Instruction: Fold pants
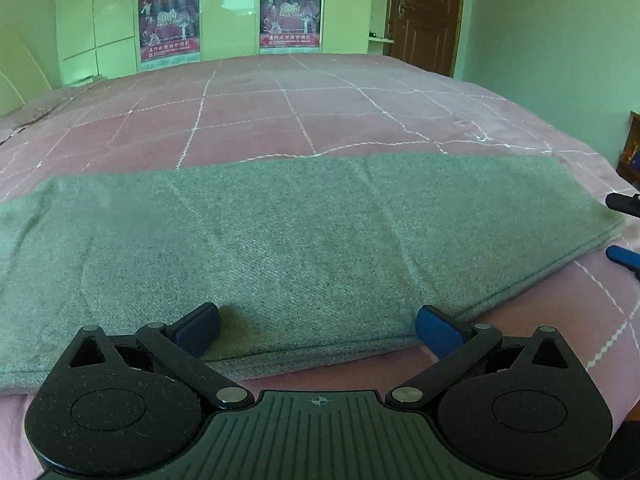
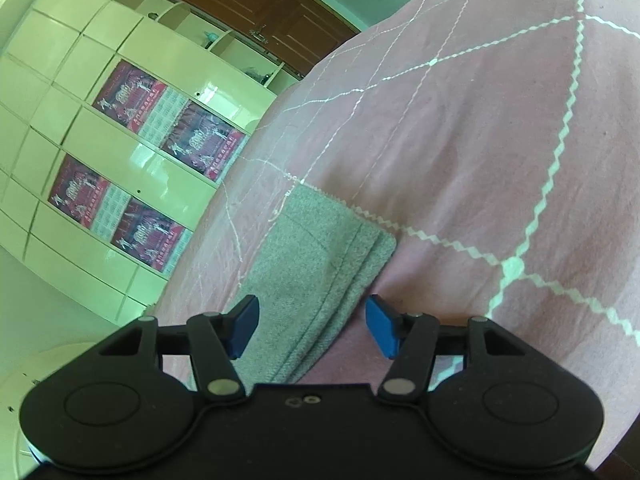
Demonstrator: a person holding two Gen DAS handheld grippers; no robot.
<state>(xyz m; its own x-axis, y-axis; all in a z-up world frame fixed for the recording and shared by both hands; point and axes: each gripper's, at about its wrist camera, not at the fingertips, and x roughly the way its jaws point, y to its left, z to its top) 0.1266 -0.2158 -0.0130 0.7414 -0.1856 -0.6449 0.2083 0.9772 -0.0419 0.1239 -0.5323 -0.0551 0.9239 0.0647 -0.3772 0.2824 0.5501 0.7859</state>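
The grey pants (image 1: 280, 240) lie flat on the pink bed as a long folded band, running left to right in the left wrist view. My left gripper (image 1: 318, 332) is open, its blue pads (image 1: 198, 330) low over the pants' near edge. My right gripper (image 2: 312, 328) is open and tilted sideways, straddling the hemmed end of the pants (image 2: 316, 264) without closing on it. Its blue fingertips (image 1: 624, 256) show at the right edge of the left wrist view, beside the pants' right end.
The pink quilted bedspread (image 1: 320, 108) with white zigzag lines covers the bed. A pale wardrobe with posters (image 1: 228, 12) and a brown door (image 1: 428, 12) stand beyond the far edge. A dark piece of furniture (image 1: 632, 148) is right of the bed.
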